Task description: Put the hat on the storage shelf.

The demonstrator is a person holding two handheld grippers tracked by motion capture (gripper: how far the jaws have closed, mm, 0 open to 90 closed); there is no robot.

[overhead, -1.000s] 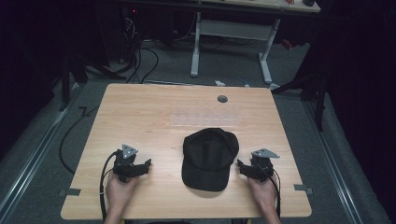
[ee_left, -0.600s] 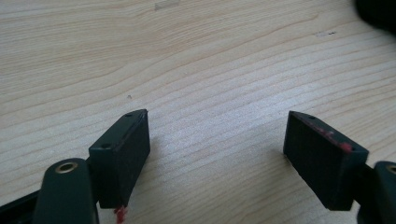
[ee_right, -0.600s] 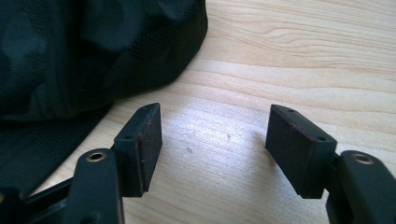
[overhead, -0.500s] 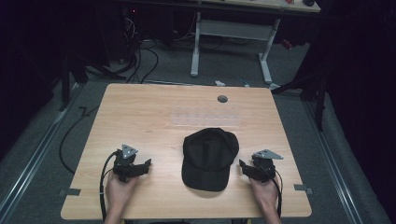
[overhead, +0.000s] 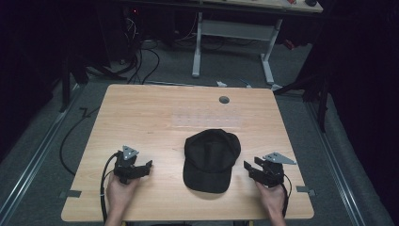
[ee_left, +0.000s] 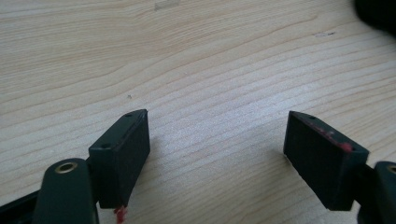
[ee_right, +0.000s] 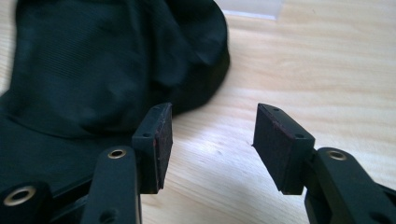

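Note:
A black baseball cap [overhead: 210, 158] lies flat on the wooden table [overhead: 155, 117], its brim toward the near edge. My left gripper [overhead: 145, 167] rests on the table well to the cap's left, jaws open over bare wood [ee_left: 217, 140]; a dark corner of the cap [ee_left: 378, 11] shows at the top right of the left gripper view. My right gripper [overhead: 248, 167] sits just right of the cap, open and empty [ee_right: 212, 140]. In the right gripper view the cap [ee_right: 107, 60] lies left of the jaws, close to the left finger [ee_right: 156, 140].
A round cable hole [overhead: 224, 100] sits near the table's far edge, and a pale rectangular patch [overhead: 207, 119] marks the middle. Beyond the table stand a white desk frame [overhead: 233, 33] and floor cables [overhead: 141, 56]. Tape marks [overhead: 69, 193] flank the near corners.
The right gripper has shifted slightly toward the near edge, staying beside the cap. The left gripper and the cap have not visibly moved.

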